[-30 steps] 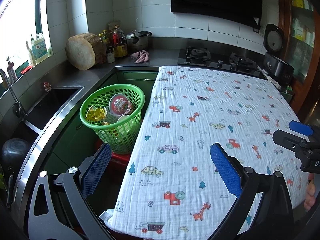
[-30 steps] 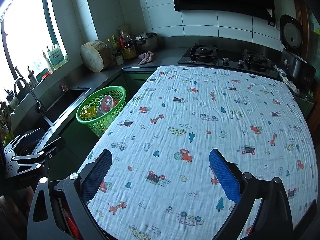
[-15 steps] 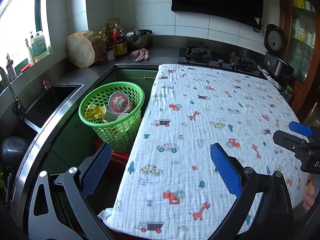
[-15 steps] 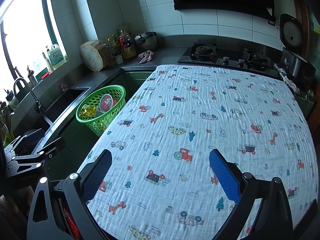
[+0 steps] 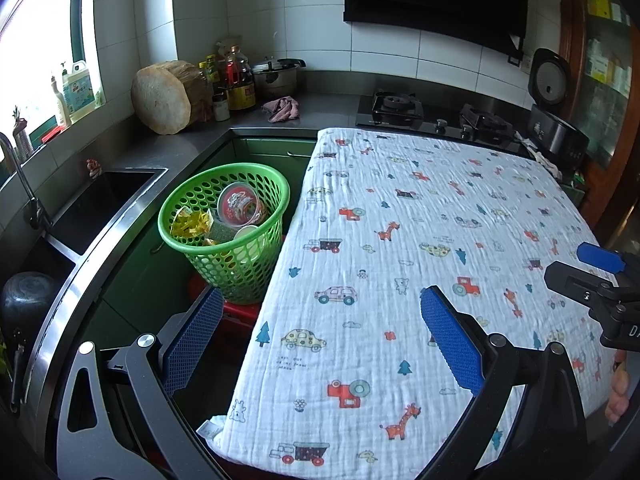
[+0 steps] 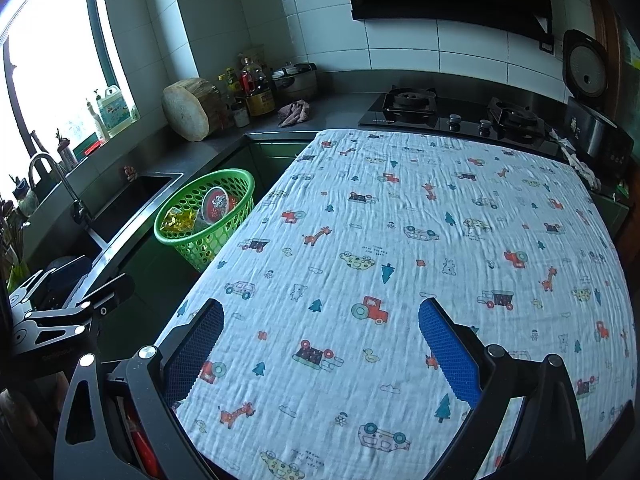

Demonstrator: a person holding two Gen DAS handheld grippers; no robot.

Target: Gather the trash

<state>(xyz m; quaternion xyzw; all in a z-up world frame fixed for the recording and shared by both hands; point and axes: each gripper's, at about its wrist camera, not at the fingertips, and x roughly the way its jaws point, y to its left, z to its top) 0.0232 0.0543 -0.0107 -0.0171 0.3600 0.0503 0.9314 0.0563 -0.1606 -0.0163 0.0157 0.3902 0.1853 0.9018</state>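
A green plastic basket (image 5: 208, 184) (image 6: 240, 178) stands on a red stool left of the table. It holds a red-lidded cup (image 5: 239, 204) (image 6: 218, 204), a yellow crumpled wrapper (image 5: 192, 222) (image 6: 176, 218) and a white cup (image 5: 246, 234). The table's printed white cloth (image 5: 420, 240) (image 6: 420, 232) carries no loose items. My left gripper (image 5: 320, 332) is open and empty over the cloth's near left edge. Over the near middle of the cloth, my right gripper (image 6: 320, 340) is open and empty too. Each one shows at the edge of the other's view.
A steel sink (image 5: 100, 200) with a faucet runs along the left counter. A round wooden block (image 5: 164, 98), bottles (image 5: 240, 80), a pot and a pink rag (image 5: 282, 109) sit at the back. A gas hob (image 5: 436, 114) and a black rice cooker (image 5: 554, 120) stand behind the table.
Both views have drifted only slightly; the basket sits a touch lower and to the left in the left wrist view. Both grippers stay open and empty.
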